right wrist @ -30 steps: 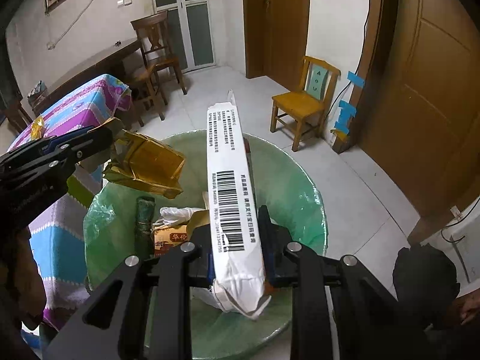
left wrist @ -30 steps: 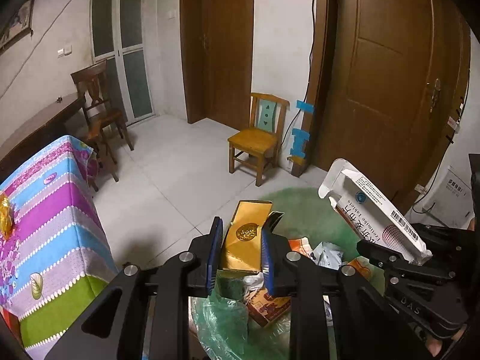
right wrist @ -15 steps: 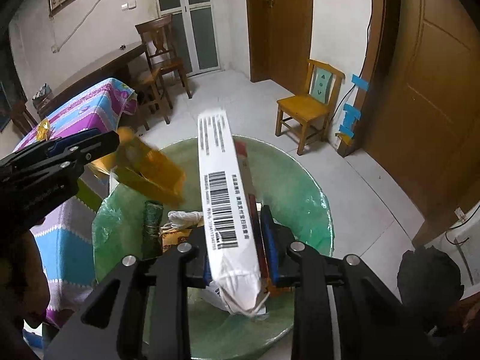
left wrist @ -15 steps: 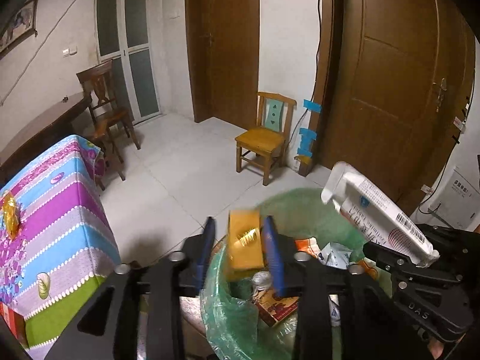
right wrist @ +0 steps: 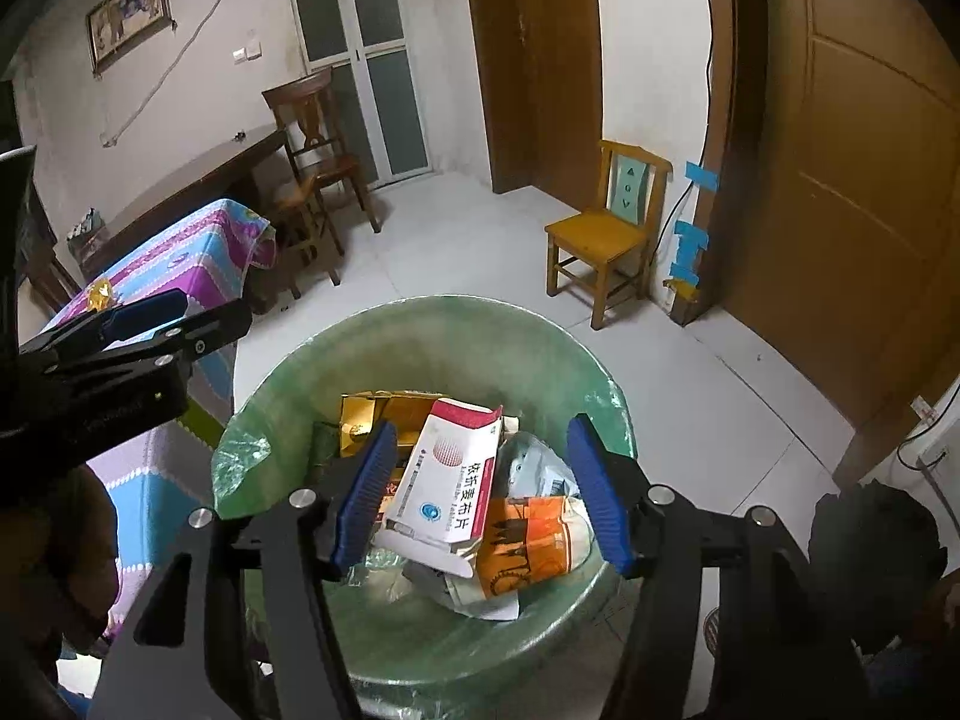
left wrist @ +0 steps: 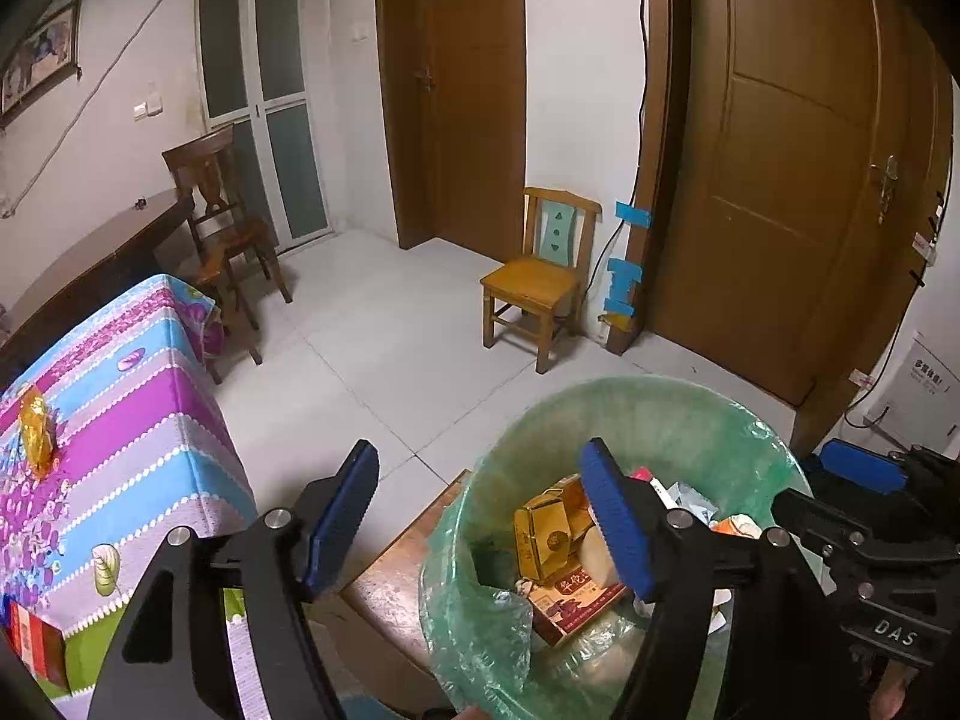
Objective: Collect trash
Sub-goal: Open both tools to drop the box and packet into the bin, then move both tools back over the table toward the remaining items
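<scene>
A trash bin with a green plastic liner (left wrist: 672,414) (right wrist: 420,336) stands on the floor below both grippers. A gold box (left wrist: 549,540) (right wrist: 363,414) lies inside it. A white and red medicine box (right wrist: 450,480) lies on top of the other trash in the bin. My left gripper (left wrist: 486,516) is open and empty above the bin's left rim. My right gripper (right wrist: 480,492) is open and empty right above the medicine box. The left gripper also shows in the right wrist view (right wrist: 138,324), and the right gripper at the right edge of the left wrist view (left wrist: 858,480).
A table with a striped pink and blue cloth (left wrist: 108,420) stands left of the bin, with a gold wrapper (left wrist: 36,426) on it. A small yellow chair (left wrist: 540,282) stands by the wall. A dark chair (left wrist: 222,222) and brown doors (left wrist: 780,180) are farther off.
Both grippers opened. The gold box dropped from the left gripper into the bin, and the medicine box dropped from the right gripper onto the trash.
</scene>
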Available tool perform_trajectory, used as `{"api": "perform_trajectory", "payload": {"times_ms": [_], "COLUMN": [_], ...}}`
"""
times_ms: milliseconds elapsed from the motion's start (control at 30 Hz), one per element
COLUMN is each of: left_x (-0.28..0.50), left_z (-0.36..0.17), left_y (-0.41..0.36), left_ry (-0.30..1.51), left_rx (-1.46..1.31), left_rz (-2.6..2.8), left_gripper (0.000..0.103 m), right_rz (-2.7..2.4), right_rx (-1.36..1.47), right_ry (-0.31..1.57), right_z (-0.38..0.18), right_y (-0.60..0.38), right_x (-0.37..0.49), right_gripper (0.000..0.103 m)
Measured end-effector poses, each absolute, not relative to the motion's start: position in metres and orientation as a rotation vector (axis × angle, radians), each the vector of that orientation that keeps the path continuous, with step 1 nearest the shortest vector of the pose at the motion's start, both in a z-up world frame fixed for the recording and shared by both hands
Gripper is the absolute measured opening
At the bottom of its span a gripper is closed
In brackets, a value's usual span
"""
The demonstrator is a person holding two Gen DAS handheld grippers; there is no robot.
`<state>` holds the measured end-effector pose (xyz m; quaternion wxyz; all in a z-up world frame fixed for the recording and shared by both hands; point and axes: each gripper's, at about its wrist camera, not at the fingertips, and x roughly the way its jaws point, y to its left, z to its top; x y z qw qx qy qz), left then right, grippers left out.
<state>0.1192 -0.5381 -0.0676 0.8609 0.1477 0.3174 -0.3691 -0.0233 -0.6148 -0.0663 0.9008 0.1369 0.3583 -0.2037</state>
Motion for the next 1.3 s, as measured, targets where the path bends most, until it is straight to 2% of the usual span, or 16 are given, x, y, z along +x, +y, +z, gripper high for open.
{"api": "perform_trajectory", "payload": {"times_ms": [433,767,933,1133,1300], "left_x": [0.107,0.107,0.118,0.161,0.208], "left_z": [-0.047,-0.029,-0.02,-0.015,-0.003], "left_y": [-0.516,-0.467,-0.385,-0.258,-0.151], "left_ry": [0.639,0.626,0.62,0.688,0.777], "left_rx": [0.308,0.289,0.275,0.268,0.235], "left_rz": [-0.768,-0.752,-0.726,-0.626,-0.541], "left_gripper": [0.074,0.075,0.079,0.079,0.079], "right_rz": [-0.391,-0.327,-0.144,0.153,0.378], "right_rx": [0.232,0.21,0.19,0.121,-0.093], "right_ry": [0.694,0.647,0.622,0.687,0.758], "right_z": [-0.043,-0.027,-0.025,-0.039,-0.056], "right_y": [-0.582,-0.546,-0.496,-0.415,-0.337], "right_x": [-0.029,-0.033,-0.023,0.03,0.082], "right_gripper": [0.066,0.069,0.071,0.071,0.072]}}
